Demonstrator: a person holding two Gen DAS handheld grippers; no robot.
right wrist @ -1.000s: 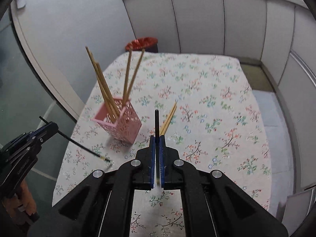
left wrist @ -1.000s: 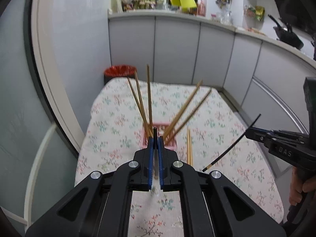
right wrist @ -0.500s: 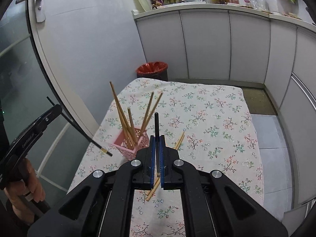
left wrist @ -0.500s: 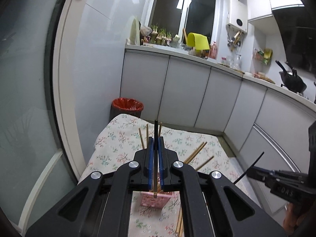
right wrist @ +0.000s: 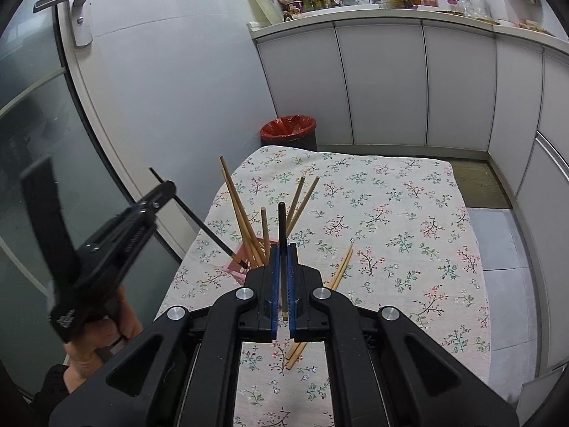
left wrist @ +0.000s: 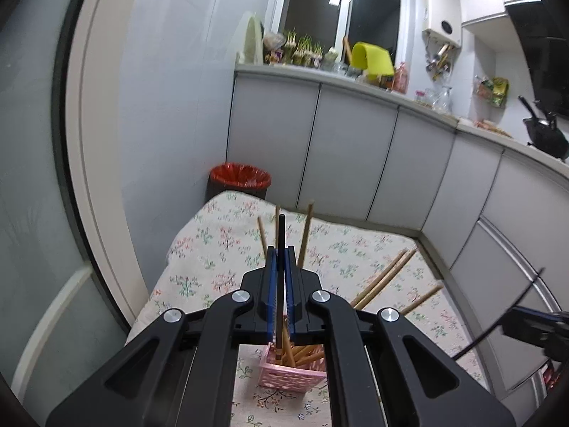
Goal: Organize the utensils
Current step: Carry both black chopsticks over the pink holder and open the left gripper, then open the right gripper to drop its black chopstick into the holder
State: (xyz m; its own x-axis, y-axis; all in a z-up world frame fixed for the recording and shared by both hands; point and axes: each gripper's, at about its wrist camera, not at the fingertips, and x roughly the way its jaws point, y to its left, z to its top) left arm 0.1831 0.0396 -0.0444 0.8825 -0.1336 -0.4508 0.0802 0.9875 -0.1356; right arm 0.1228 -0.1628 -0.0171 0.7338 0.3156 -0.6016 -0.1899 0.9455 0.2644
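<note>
A pink lattice holder point(left wrist: 291, 373) point(right wrist: 234, 267) stands on the floral tablecloth point(right wrist: 391, 220) with several wooden chopsticks point(right wrist: 242, 217) leaning in it. My left gripper point(left wrist: 281, 270) is shut on a black chopstick point(left wrist: 281, 238); in the right wrist view point(right wrist: 167, 188) the chopstick's lower tip point(right wrist: 236, 258) slants down to the holder's rim. My right gripper point(right wrist: 282, 267) is shut on another black chopstick point(right wrist: 282, 224), held above the table right of the holder. A wooden pair point(right wrist: 334, 281) lies on the cloth beside the holder.
A red-lined bin point(right wrist: 288, 130) stands past the table's far end. Grey cabinets point(right wrist: 391, 82) line the back and right. A glass door point(right wrist: 35, 142) is at the left. The right gripper shows at the edge of the left wrist view point(left wrist: 533, 323).
My left gripper has swung over the holder and brought its black chopstick's tip down to the rim. My right gripper has risen and pulled back, still gripping its chopstick.
</note>
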